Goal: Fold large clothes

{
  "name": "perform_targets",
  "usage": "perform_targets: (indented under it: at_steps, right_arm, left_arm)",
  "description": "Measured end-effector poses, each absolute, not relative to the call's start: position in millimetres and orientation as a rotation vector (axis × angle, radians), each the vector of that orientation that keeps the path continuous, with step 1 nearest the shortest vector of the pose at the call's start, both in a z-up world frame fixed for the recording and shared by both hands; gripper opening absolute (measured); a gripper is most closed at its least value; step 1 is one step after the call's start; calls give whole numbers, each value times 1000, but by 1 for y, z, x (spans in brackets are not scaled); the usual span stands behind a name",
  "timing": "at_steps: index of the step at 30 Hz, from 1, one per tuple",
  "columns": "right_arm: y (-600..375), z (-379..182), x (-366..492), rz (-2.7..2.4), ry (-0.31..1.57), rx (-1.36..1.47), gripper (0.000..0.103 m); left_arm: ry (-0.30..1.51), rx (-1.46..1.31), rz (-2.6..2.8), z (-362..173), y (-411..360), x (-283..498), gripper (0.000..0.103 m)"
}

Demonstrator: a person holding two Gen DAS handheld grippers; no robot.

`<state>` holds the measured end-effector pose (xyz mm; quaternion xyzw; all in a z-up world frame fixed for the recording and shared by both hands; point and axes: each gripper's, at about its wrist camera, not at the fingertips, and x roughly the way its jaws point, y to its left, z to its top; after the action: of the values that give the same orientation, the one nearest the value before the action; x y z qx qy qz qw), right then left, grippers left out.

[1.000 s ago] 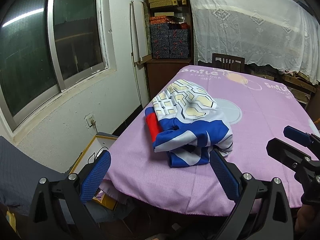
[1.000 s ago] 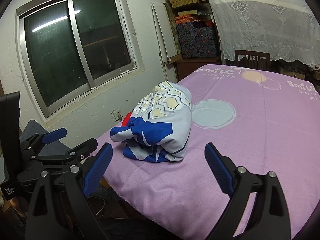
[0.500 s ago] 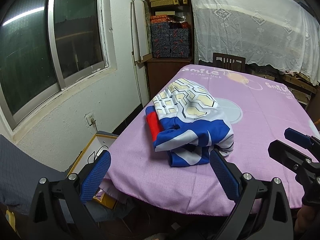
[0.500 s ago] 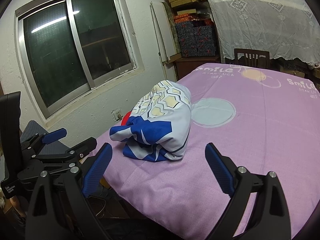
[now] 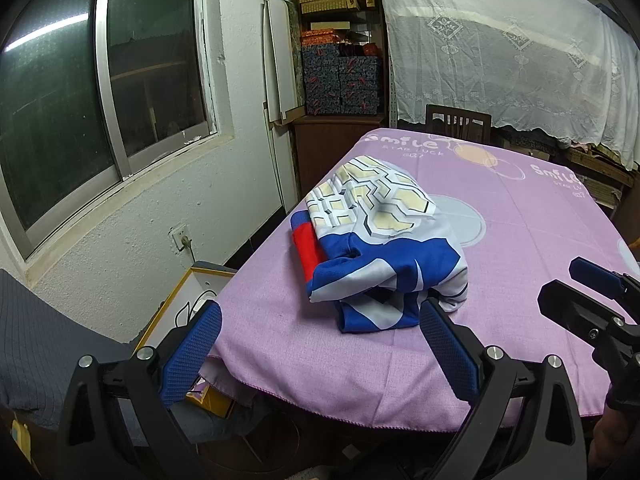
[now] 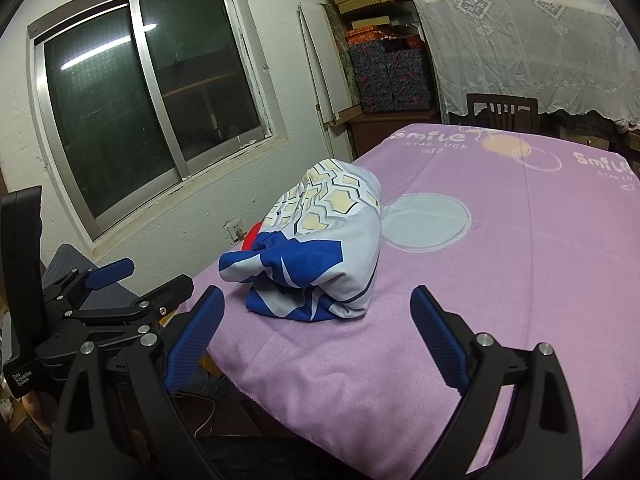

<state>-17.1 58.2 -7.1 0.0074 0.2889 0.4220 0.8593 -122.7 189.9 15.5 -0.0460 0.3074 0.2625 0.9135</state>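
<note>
A folded garment [image 5: 376, 240], blue, white and red with a pale hexagon print, lies in a bundle near the front left corner of the purple-covered table [image 5: 520, 240]. It also shows in the right wrist view [image 6: 320, 248]. My left gripper [image 5: 320, 328] is open and empty, held back over the table's front edge, just short of the bundle. My right gripper [image 6: 316, 320] is open and empty, also short of the bundle. The right gripper shows at the right of the left wrist view [image 5: 588, 296], and the left gripper shows at the left of the right wrist view [image 6: 136, 284].
A window [image 5: 100, 100] and white wall run along the left. A yellow-edged box [image 5: 188, 292] sits on the floor by the table corner. A dark chair [image 5: 458, 124] stands at the table's far end, with shelves of boxes [image 5: 340, 72] and a lace curtain [image 5: 500, 52] behind.
Both grippers have drifted very slightly; the garment has not moved. Both stay open.
</note>
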Motion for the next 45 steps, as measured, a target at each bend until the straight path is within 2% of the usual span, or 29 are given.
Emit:
perform_targets:
  at_steps: [45]
  right_arm:
    - [58,-8,-17,888,610,23,91]
  left_arm:
    - [634,-91,545,15,188,-121,99]
